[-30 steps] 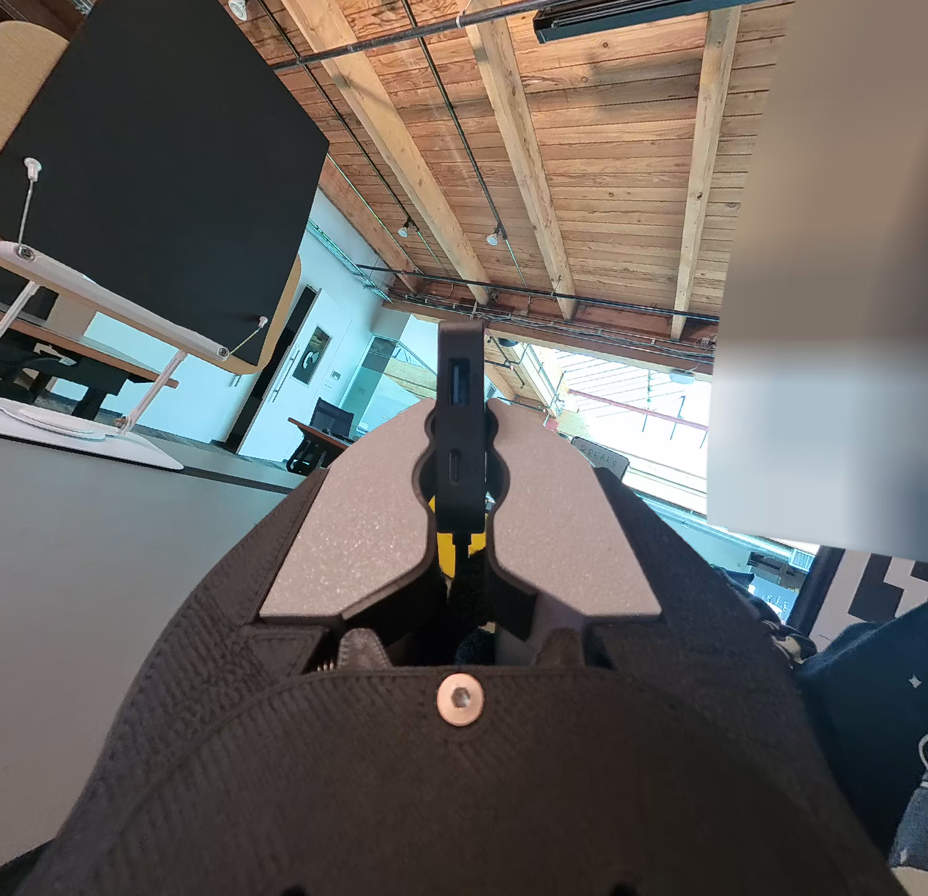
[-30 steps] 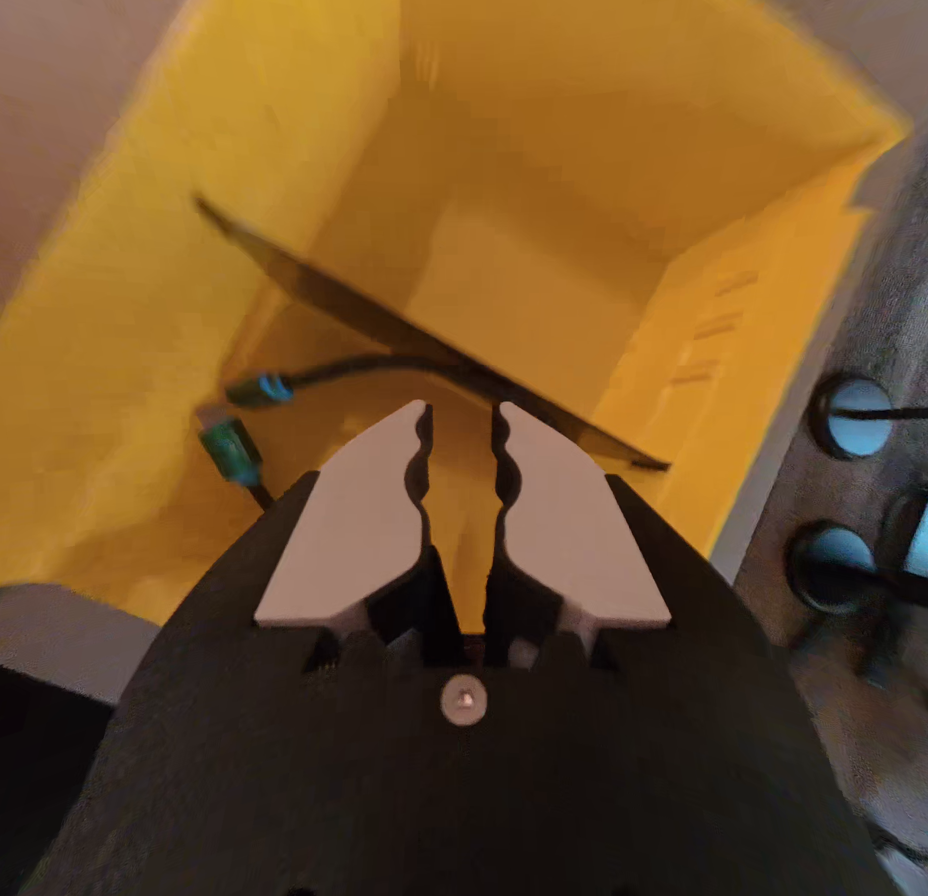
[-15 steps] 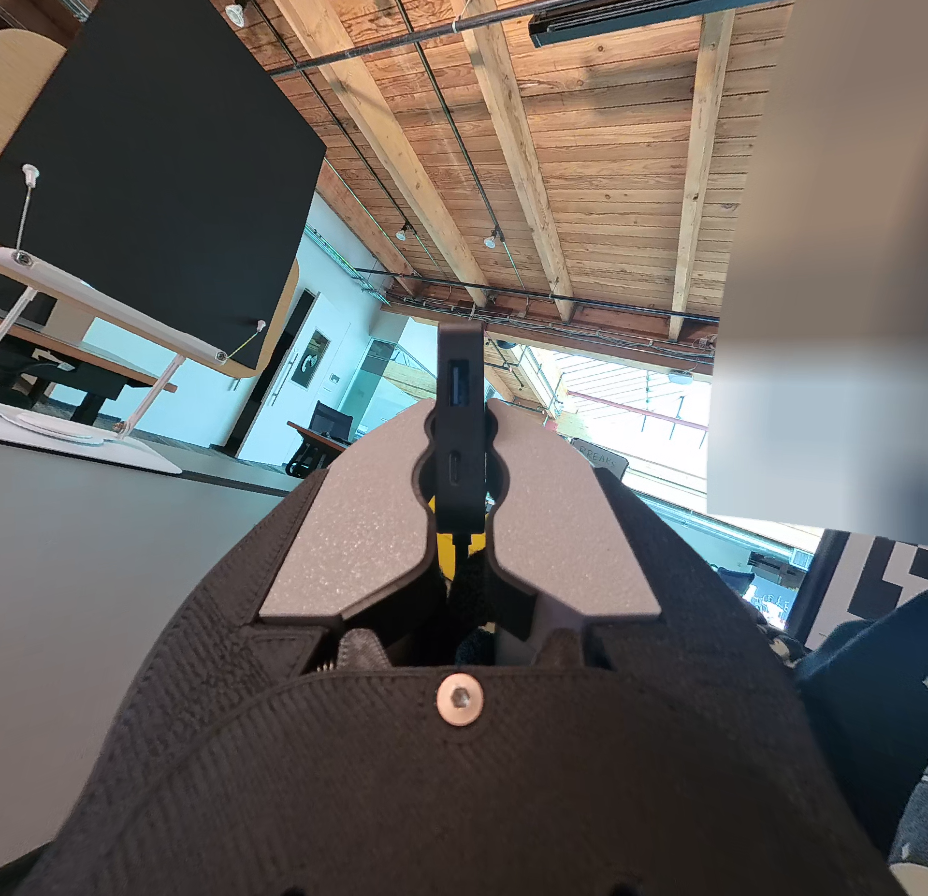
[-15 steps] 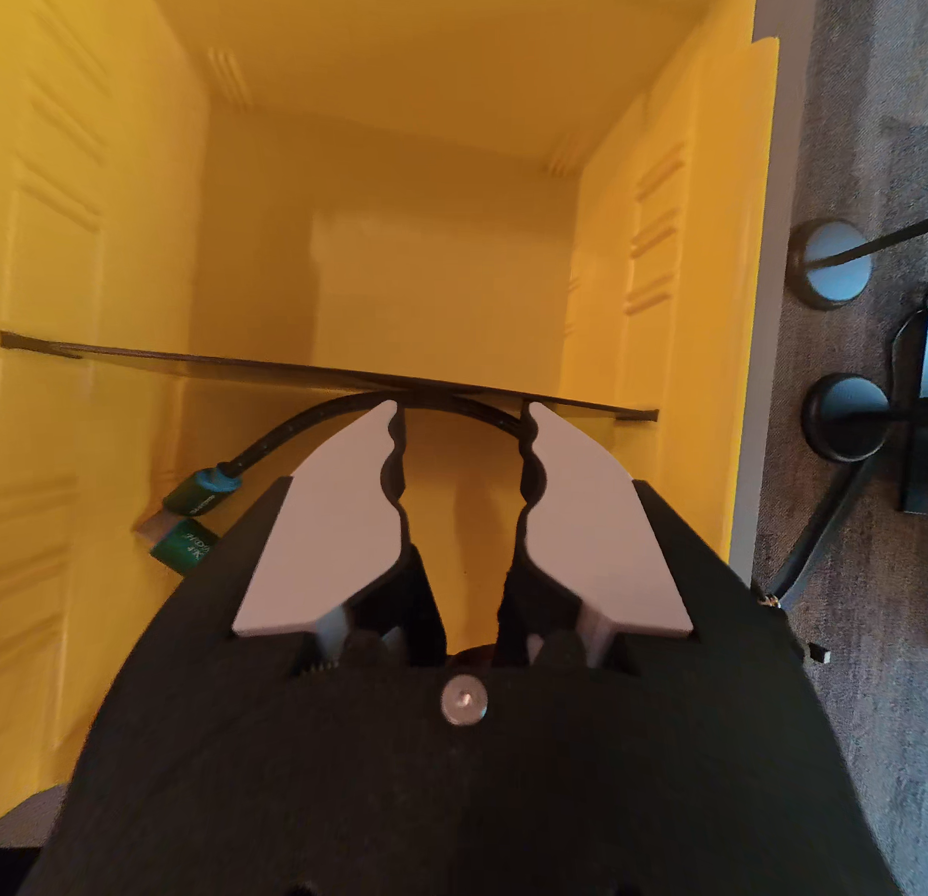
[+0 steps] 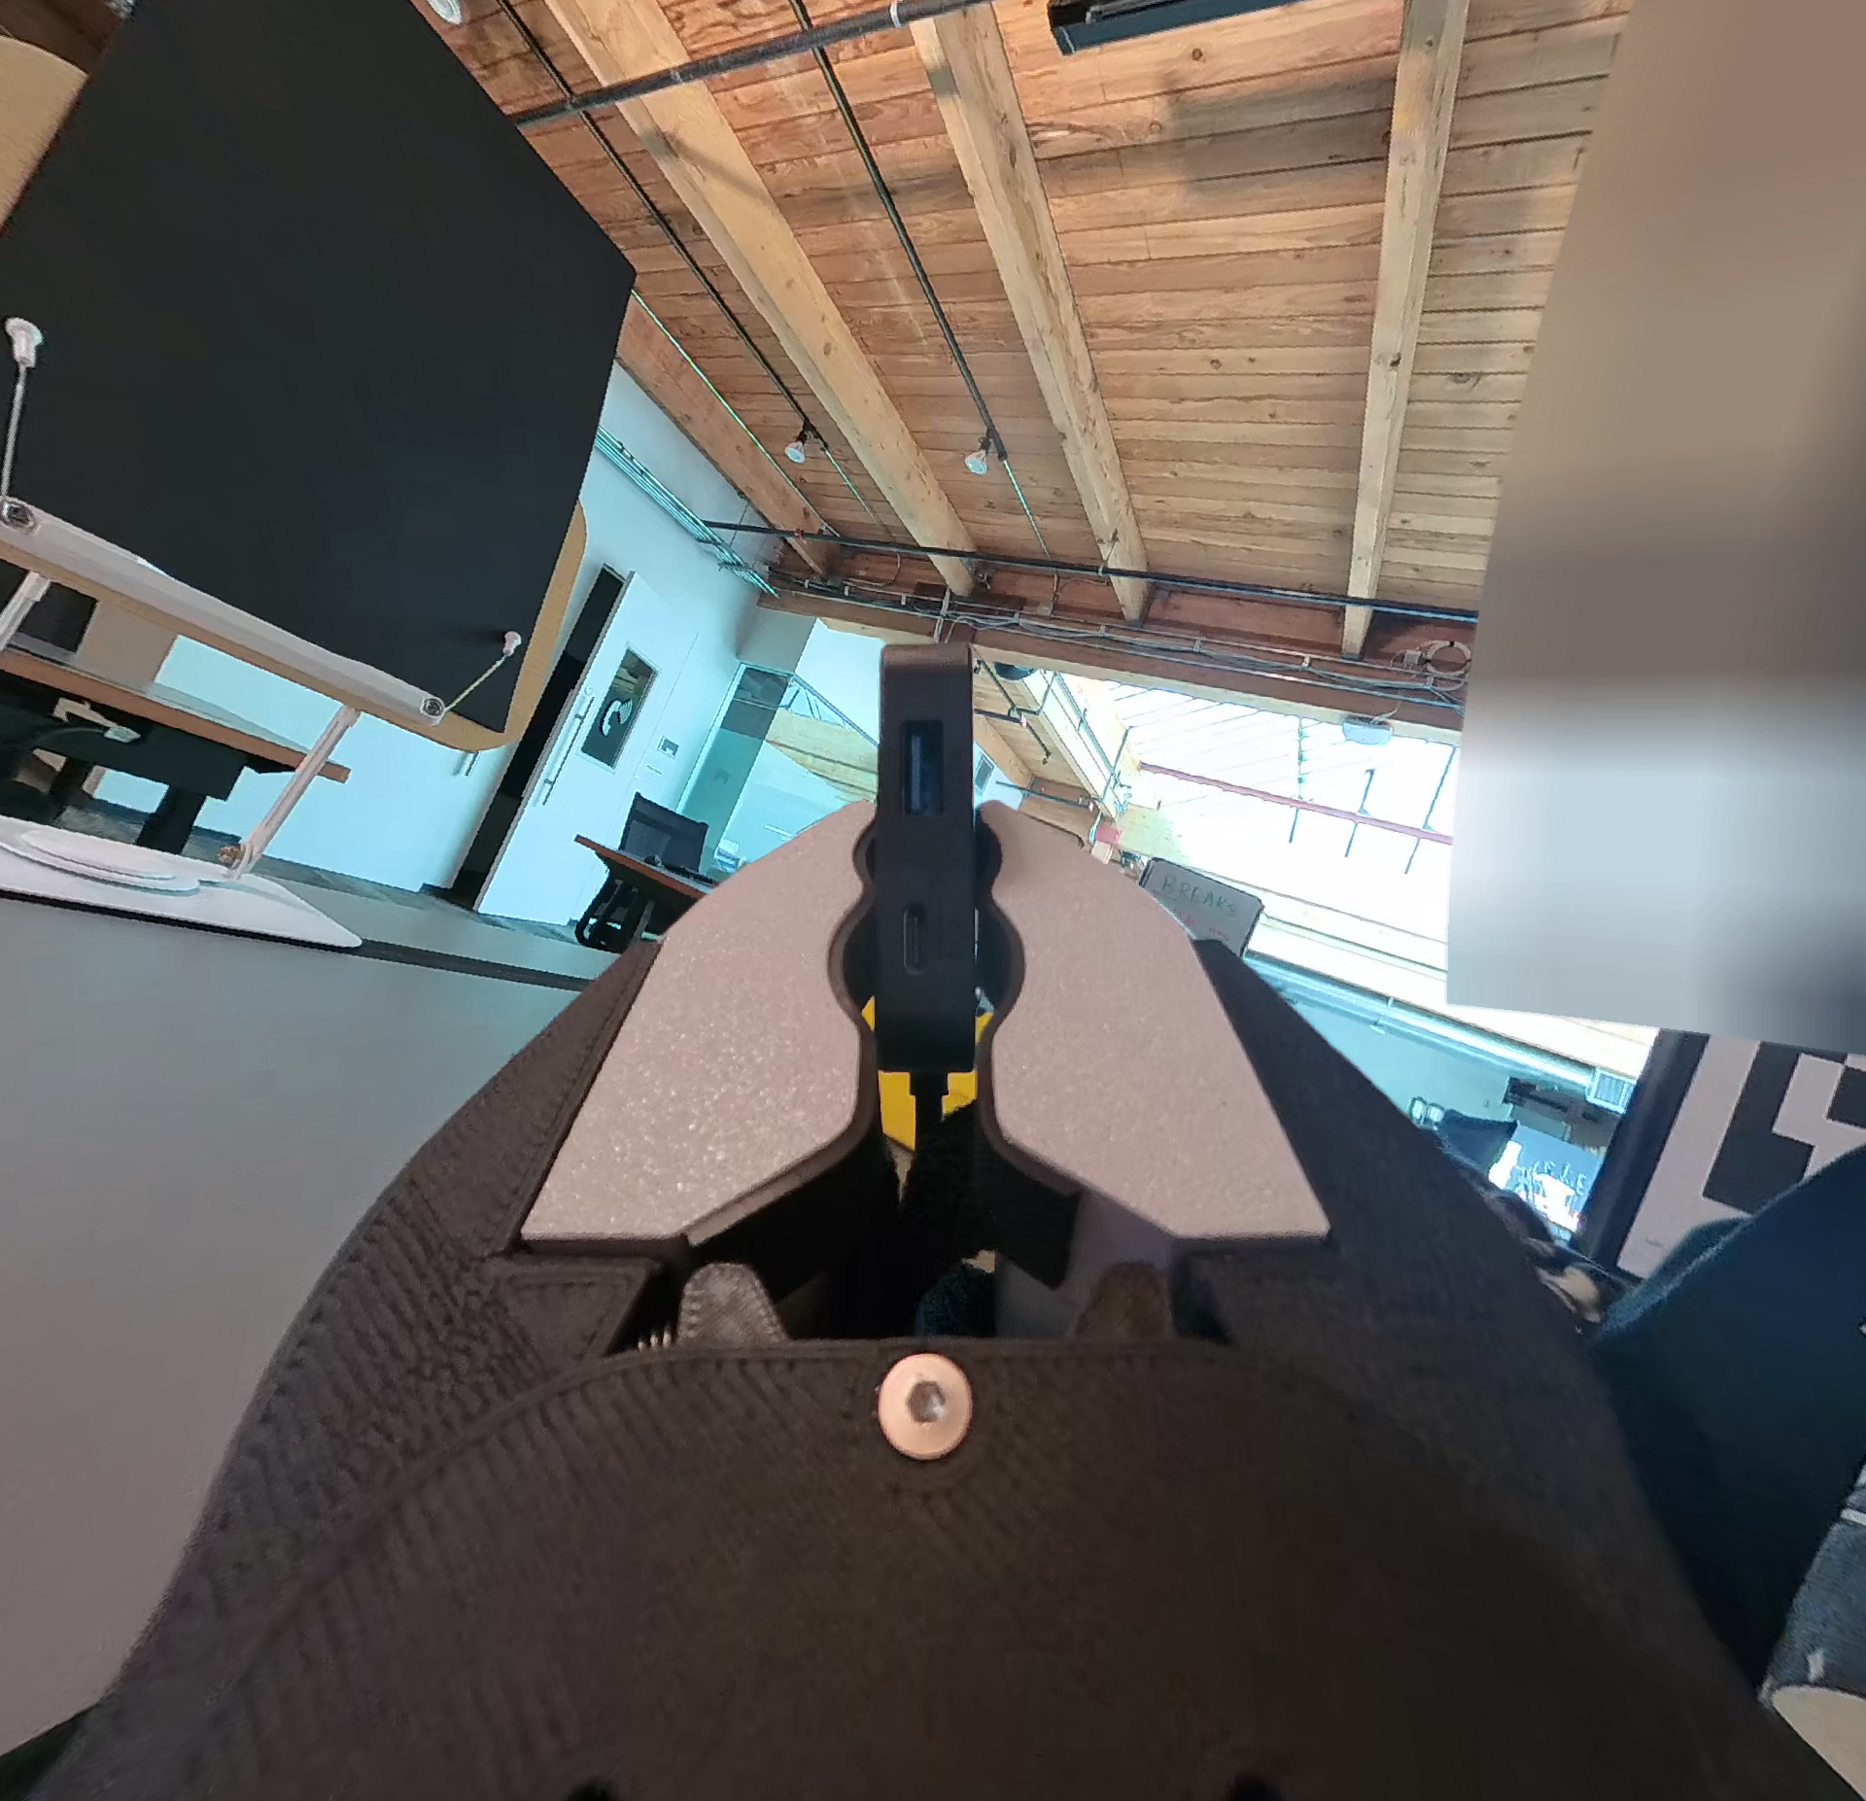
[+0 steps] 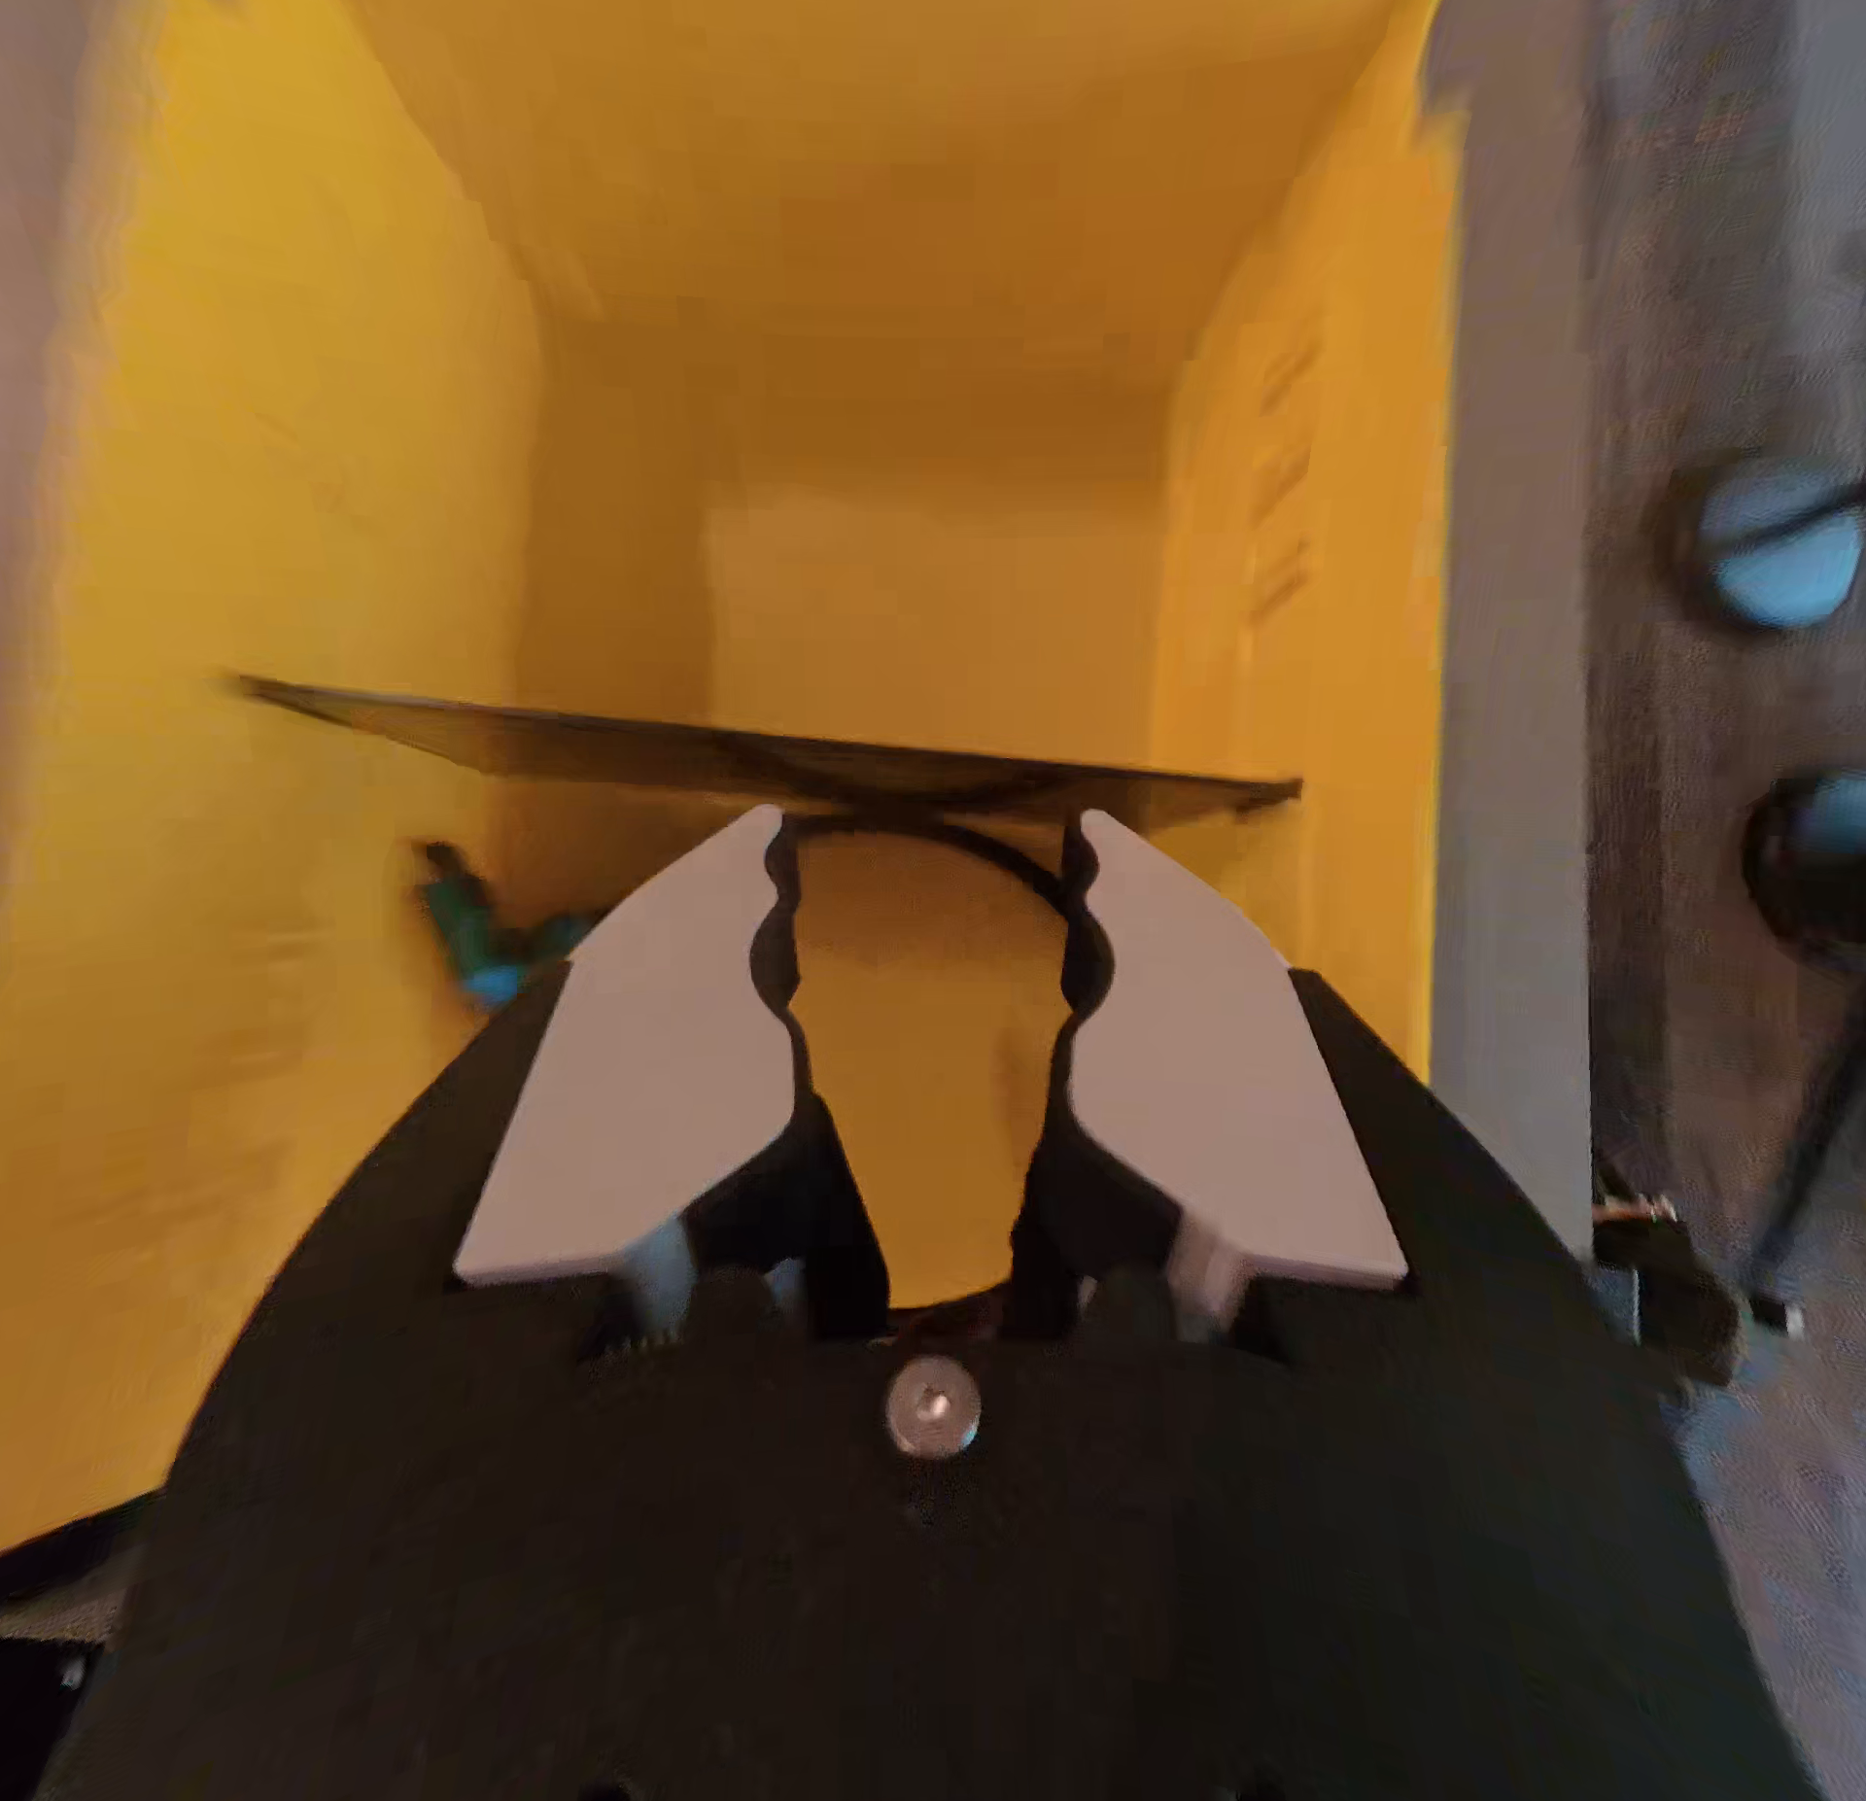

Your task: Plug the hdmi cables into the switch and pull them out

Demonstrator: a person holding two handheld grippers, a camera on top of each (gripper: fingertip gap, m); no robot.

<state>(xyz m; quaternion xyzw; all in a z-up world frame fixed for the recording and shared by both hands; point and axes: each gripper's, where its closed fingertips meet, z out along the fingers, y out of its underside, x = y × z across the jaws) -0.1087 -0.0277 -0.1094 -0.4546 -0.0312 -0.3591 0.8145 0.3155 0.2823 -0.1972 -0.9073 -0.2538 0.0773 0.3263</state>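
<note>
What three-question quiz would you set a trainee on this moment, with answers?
1. True or false: the left gripper is shut on the black switch.
2. Where do the green cable plugs lie?
A. on the grey table
B. in the yellow bin, left of the right gripper
C. between the right gripper's fingers
3. Fill in: a thin black ____ crosses the bin just beyond the right gripper's tips.

Key
1. True: the switch stands upright, clamped between the fingers, ports facing the camera.
2. B: the open gripper holds nothing; the plugs are blurred.
3. divider; the black cable curves just under it.
</note>
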